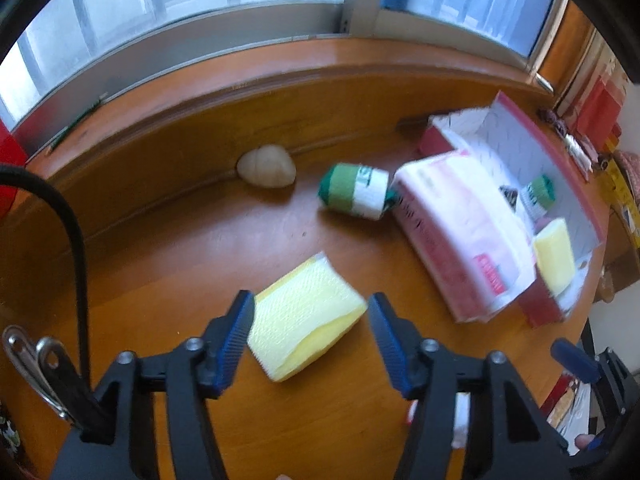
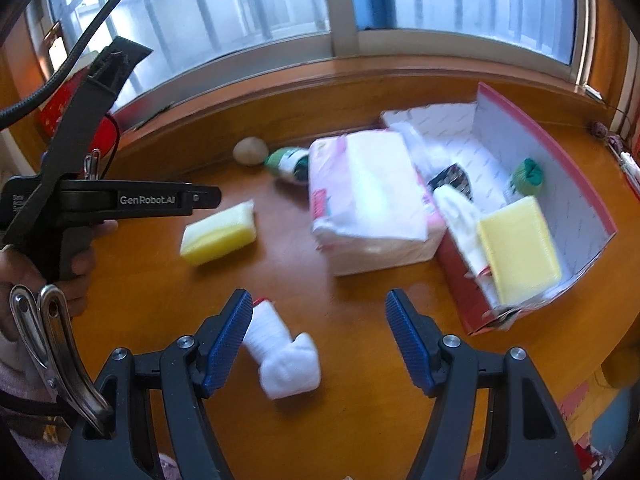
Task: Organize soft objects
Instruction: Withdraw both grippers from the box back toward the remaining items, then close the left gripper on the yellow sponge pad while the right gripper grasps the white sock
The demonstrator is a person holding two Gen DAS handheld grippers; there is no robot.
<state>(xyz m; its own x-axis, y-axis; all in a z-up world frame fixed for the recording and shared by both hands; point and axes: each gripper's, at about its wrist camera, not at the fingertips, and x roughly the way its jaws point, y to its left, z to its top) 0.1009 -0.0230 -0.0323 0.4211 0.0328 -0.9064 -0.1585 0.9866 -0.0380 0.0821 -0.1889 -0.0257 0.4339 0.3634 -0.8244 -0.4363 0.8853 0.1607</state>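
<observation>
My left gripper [image 1: 310,338] is open, its blue fingers either side of a yellow sponge [image 1: 306,330] lying on the wooden table; the sponge also shows in the right wrist view [image 2: 218,234]. My right gripper [image 2: 318,342] is open around a white sock bundle [image 2: 284,354] on the table, not closed on it. A red-rimmed cardboard box [image 2: 576,200] at the right holds a second yellow sponge [image 2: 518,250], a green yarn ball [image 2: 528,176] and white cloth. A pink tissue pack [image 2: 368,200] lies against the box's left side.
A green and white yarn roll [image 1: 354,192] and a beige round soft object [image 1: 266,166] lie near the window ledge [image 1: 280,64]. The left hand-held gripper body [image 2: 120,200] shows at the left of the right wrist view. The table edge runs at the lower right.
</observation>
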